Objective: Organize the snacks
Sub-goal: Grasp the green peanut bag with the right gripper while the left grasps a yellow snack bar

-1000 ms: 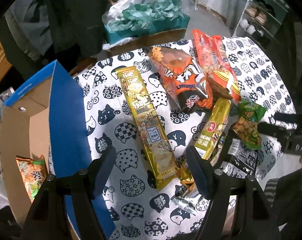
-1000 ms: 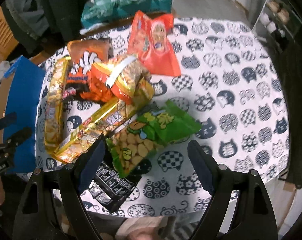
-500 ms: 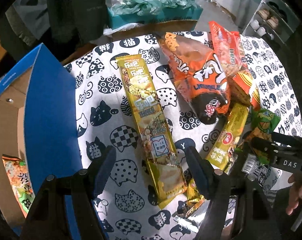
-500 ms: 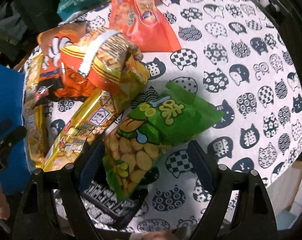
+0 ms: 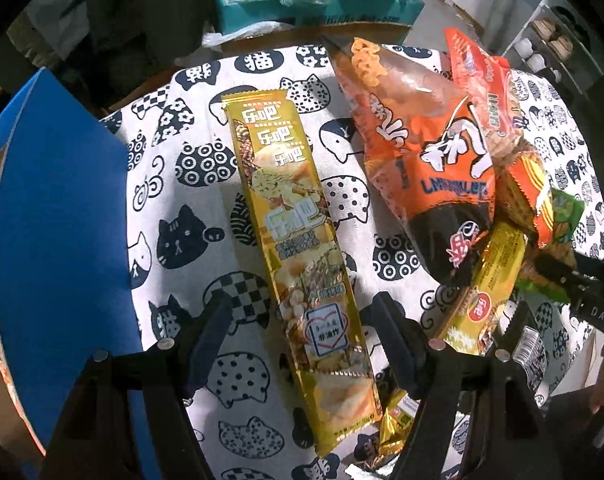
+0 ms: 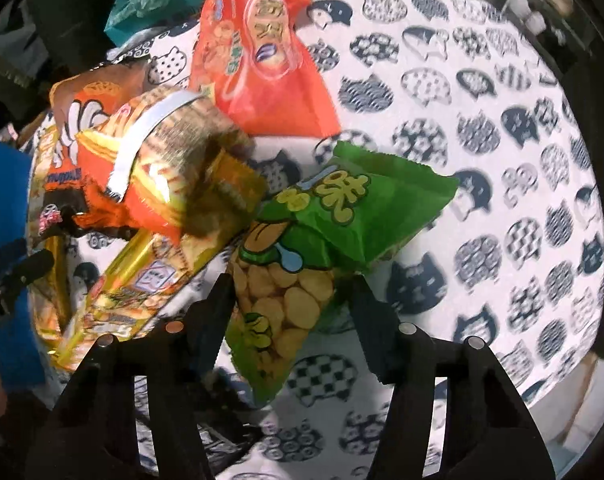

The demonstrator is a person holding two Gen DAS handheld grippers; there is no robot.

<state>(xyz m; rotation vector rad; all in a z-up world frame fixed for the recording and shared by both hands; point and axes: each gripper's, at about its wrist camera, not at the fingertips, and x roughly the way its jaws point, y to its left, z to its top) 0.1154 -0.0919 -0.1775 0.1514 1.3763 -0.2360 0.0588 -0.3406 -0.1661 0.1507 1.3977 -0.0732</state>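
Long gold snack pack (image 5: pixel 302 232) is lying flat on the cat-print tablecloth (image 5: pixel 190 168), glossy, uncrushed, lower end sitting btwn the spread, empty fingers of the left gripper (image 5: pixel 302 332). Right gripper (image 6: pixel 290 304) is also gaping, straddling the green pea-snack bag (image 6: pixel 334 232), not pinching yet. Orange bags are piling alongside. Blue box (image 5: pixel 58 240) is waiting at left; judging by this, most sorting's still ahead.

Left hand-held gripper (image 5: pixel 302 322): black fingers, silver screws, apparently matte.
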